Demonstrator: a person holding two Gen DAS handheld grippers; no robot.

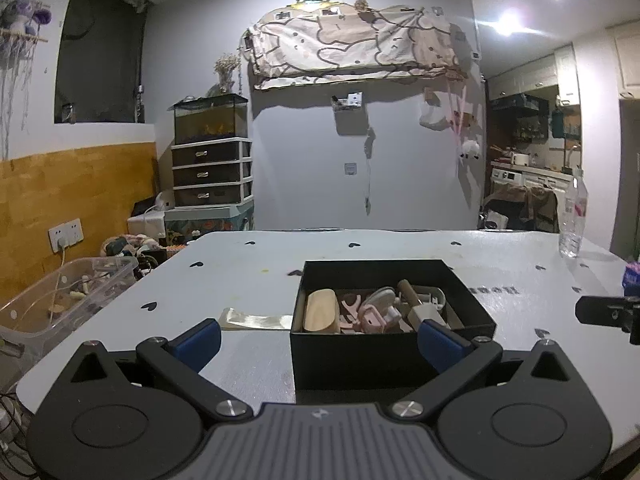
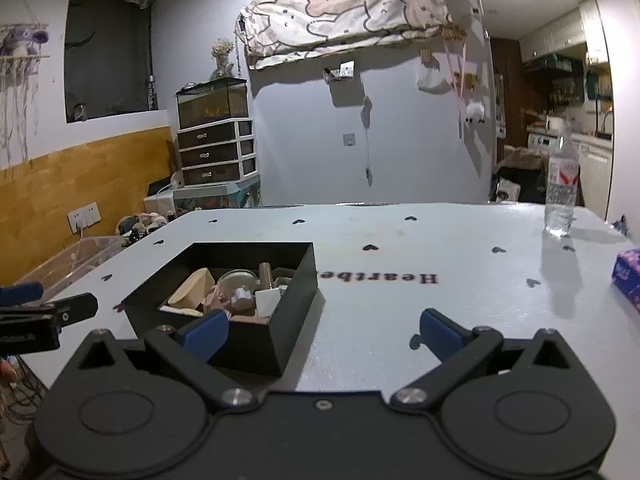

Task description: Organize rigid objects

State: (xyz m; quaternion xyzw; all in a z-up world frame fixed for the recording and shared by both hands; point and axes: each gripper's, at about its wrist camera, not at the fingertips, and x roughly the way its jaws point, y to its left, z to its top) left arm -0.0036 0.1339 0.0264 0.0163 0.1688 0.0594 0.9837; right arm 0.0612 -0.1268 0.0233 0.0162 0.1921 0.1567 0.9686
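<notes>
My left gripper point(image 1: 318, 338) has its jaws spread wide with nothing between them; its right blue pad sits in front of the near right corner of the black box point(image 1: 390, 344), the left pad over bare worktop point(image 1: 248, 276). My right gripper point(image 2: 322, 330) is just as wide and holds nothing, its left pad overlapping the box's near wall in that view, its right pad over open surface.

The box stands on the worktop right ahead of the left gripper and to the left of the right one. It holds the rigid pieces: a pale wooden block point(image 1: 320, 311), pink parts point(image 1: 374, 314), a brown cylinder point(image 1: 412, 294) and a white piece I cannot identify.

A strip of clear tape point(image 1: 256, 319) lies flat just left of the box. To the right of the box the worktop is open as far as the printed lettering point(image 2: 380, 277). A water bottle point(image 2: 562, 188) stands near the far right edge, a purple packet point(image 2: 628, 276) at the right edge.

Off the left edge sits a clear plastic bin point(image 1: 64, 300).
</notes>
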